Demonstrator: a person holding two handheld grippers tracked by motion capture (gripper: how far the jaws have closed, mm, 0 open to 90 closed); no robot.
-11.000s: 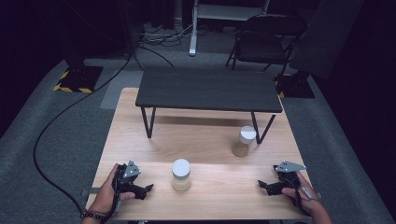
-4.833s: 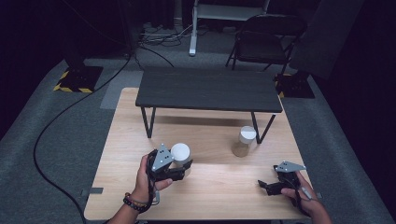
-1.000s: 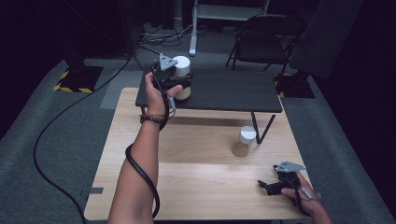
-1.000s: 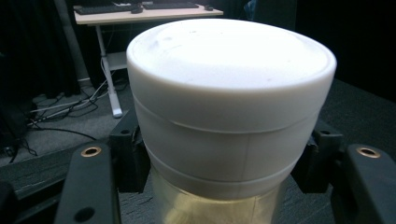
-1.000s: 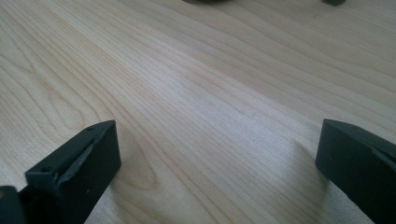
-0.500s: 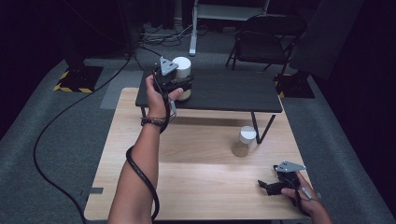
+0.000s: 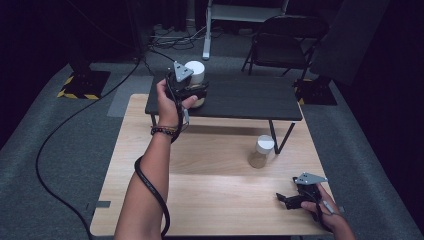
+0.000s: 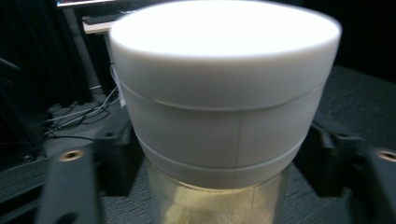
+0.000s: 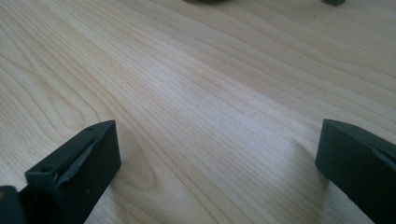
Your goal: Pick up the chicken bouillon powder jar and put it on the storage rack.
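A clear jar with a white lid [image 7: 195, 71] and pale powder inside is over the left end of the low black shelf [image 7: 250, 97]. My left gripper [image 7: 197, 92] is shut on it, and the jar's bottom is at the shelf top. In the left gripper view the jar [image 8: 224, 93] stands between the black fingers [image 8: 70, 186]. A second white-lidded jar [image 7: 261, 151] stands on the wooden table [image 7: 210, 190] beside the shelf's right leg. My right gripper [image 7: 285, 198] rests open at the front right with bare wood between its jaws [image 9: 215, 154].
The shelf stands on thin legs at the table's far side. Beyond it are a folding chair [image 7: 285, 45] and a white stand with cables on the grey floor. A black cable [image 7: 150, 185] trails along the left forearm.
Over eleven seconds the left gripper took the jar from the table's front and carried it up to the shelf. In the last second it sank slightly. The right gripper stayed still.
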